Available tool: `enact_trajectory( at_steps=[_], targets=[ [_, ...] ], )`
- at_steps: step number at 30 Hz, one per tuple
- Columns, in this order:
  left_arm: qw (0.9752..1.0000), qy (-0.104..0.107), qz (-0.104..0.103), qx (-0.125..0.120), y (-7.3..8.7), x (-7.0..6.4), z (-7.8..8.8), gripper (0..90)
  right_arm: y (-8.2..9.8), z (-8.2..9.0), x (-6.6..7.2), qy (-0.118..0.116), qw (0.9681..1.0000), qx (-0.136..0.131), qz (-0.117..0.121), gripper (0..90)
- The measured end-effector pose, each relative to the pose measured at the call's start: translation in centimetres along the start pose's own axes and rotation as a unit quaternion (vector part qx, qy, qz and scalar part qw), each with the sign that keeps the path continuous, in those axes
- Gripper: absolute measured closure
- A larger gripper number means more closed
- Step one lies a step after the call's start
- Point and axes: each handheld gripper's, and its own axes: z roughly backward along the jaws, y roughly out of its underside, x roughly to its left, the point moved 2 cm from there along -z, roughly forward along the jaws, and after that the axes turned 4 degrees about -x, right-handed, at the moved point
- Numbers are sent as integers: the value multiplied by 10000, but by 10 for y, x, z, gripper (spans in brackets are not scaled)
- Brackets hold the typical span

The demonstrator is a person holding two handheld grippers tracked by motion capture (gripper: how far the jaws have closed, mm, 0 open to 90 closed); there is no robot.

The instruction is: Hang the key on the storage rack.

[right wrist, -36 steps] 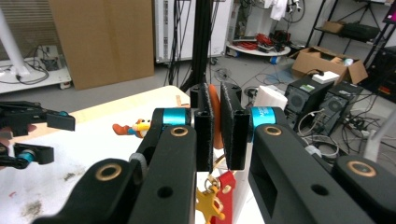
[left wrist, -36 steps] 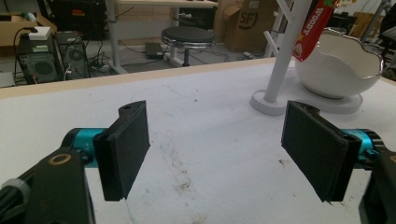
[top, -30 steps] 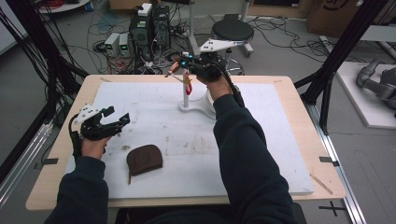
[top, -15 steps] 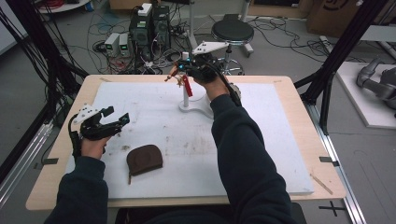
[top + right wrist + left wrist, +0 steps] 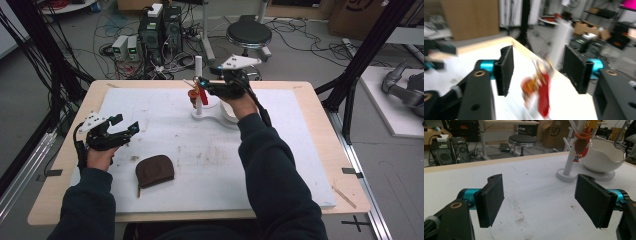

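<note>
Two tongs up | left tongs (image 5: 125, 131): jaws apart, nothing between them, near worktop (image 5: 320, 165) left edge | brown pouch (image 5: 155, 170): flat, toward front edge | red charm (image 5: 199, 94): hanging on white stand (image 5: 199, 85) near far edge | right tongs (image 5: 200, 86): jaws just opening, charm between pads, not gripped.

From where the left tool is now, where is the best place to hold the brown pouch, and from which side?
Probably from above, across the narrower middle of the brown pouch. It lies flat on the white mat, so a sideways approach finds no edge. The left tool stands open beside it, seemingly wide enough.
</note>
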Motion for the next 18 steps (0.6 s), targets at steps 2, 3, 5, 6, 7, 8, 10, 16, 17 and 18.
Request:
enact_trajectory(
  at_steps=[2,3,5,6,7,8,10,16,17,18],
  targets=[
    [10000,32,16,24,0,-1,-1,219,17,12,-8,58,9999,95,-126,383],
    [10000,79,50,20,0,-2,-1,210,26,19,-11,138,9997,145,-154,357],
    [9999,160,46,33,0,-4,-2,209,41,32,-18,232,9989,339,-247,301],
    [9997,227,90,27,0,-5,-3,209,49,39,-21,284,9987,328,-251,294],
    [9995,274,132,45,0,-6,-3,208,56,45,-24,309,9978,495,-316,281],
    [9993,340,176,22,1,-8,-4,208,62,50,-26,351,9975,530,-306,270],
    [9989,434,173,75,1,-10,-6,208,78,65,-30,395,9967,600,-375,250],
    [9979,617,163,139,3,-16,-10,207,119,106,-33,635,9941,774,-411,219],
    [9977,646,155,162,3,-16,-10,207,128,114,-32,673,9936,818,-392,219],
    [9975,660,158,177,3,-17,-10,207,135,119,-32,705,9932,833,-404,219]
  ],
)
